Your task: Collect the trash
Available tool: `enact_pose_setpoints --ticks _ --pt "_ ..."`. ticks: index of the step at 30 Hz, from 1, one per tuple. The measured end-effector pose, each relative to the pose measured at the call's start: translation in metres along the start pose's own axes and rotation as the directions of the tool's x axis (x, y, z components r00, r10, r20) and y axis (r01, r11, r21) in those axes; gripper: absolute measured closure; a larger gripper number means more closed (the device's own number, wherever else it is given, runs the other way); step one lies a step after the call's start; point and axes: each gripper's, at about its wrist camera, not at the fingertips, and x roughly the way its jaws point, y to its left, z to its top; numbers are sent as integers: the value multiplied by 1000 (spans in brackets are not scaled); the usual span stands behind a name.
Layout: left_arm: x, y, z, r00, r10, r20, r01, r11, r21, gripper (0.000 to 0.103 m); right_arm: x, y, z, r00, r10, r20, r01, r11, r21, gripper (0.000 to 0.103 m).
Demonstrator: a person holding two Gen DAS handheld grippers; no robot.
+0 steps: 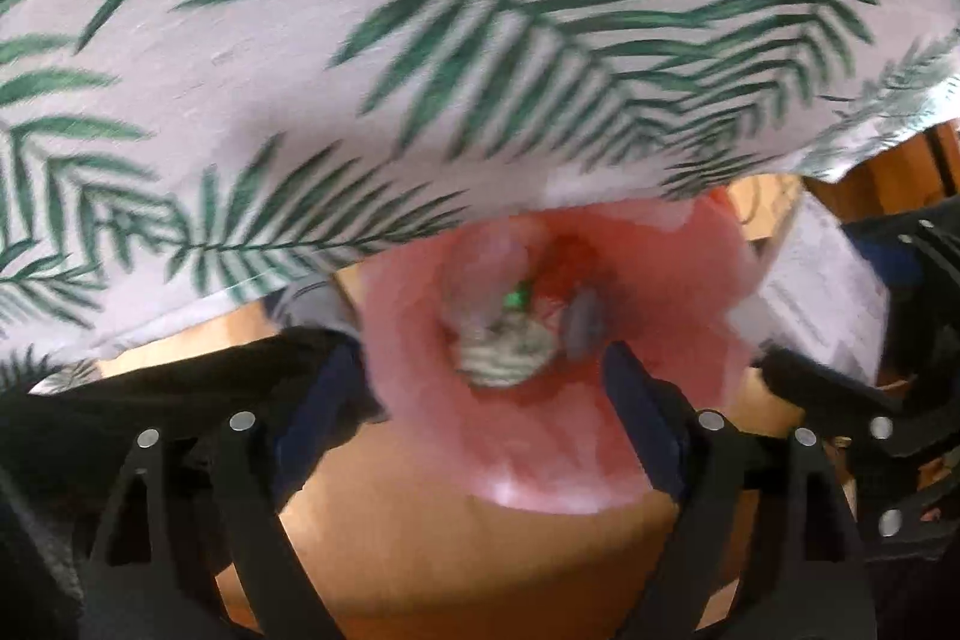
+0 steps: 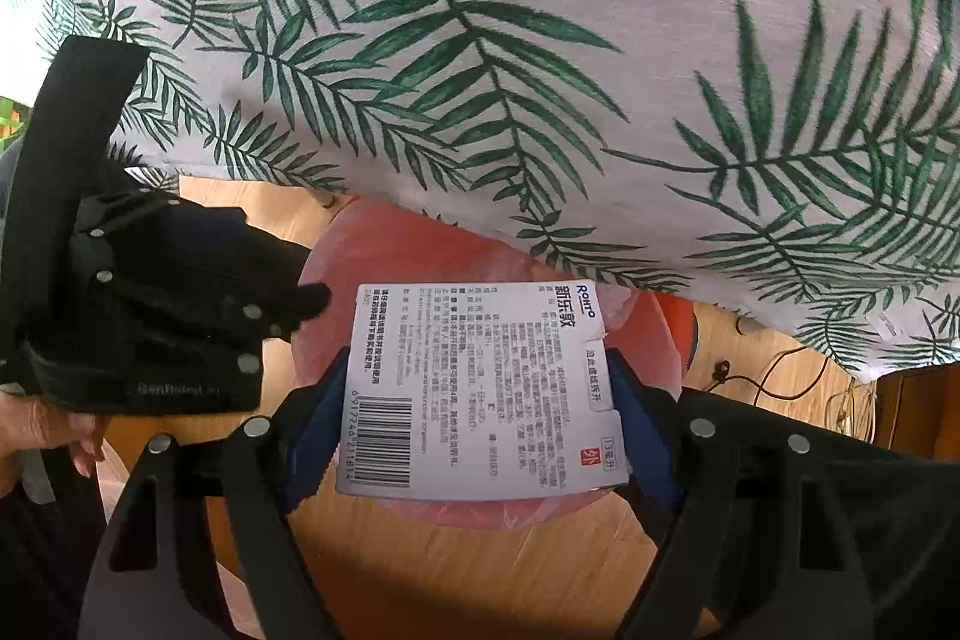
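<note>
A pink trash bag (image 1: 420,340) gapes open on the floor below the table edge. Crumpled paper (image 1: 504,364) and other scraps lie inside it. My left gripper (image 1: 480,361) hangs open over the bag's mouth, its blue pads apart with nothing pressed between them. In the right wrist view my right gripper (image 2: 477,376) is shut on a flat white printed box (image 2: 480,328) with a barcode, held just above the pink bag (image 2: 408,250). The left gripper (image 2: 180,316) shows at the left there, beside the bag. The box (image 1: 828,292) also appears at the right edge of the left wrist view.
A white tablecloth with green palm leaves (image 2: 540,40) hangs over the table edge right above the bag. Wooden floor (image 2: 480,568) lies beneath. Thin cables (image 2: 780,382) trail on the floor at the right. A person's hand (image 2: 42,430) grips the left tool.
</note>
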Motion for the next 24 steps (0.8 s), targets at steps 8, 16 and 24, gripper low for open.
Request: enact_pose_setpoints --ticks 8,16,24 --pt "1 24 0 996 77 -36 -78 996 -38 20 7 -2 4 1000 -12 4 12 1000 1 9" --pt "-4 17 4 996 86 -22 -87 996 -33 8 -9 -5 7 999 -33 30 32 999 8 5" --pt "-27 7 -2 997 41 58 -41 999 7 6 -46 20 4 994 -100 39 105 980 -169 5"
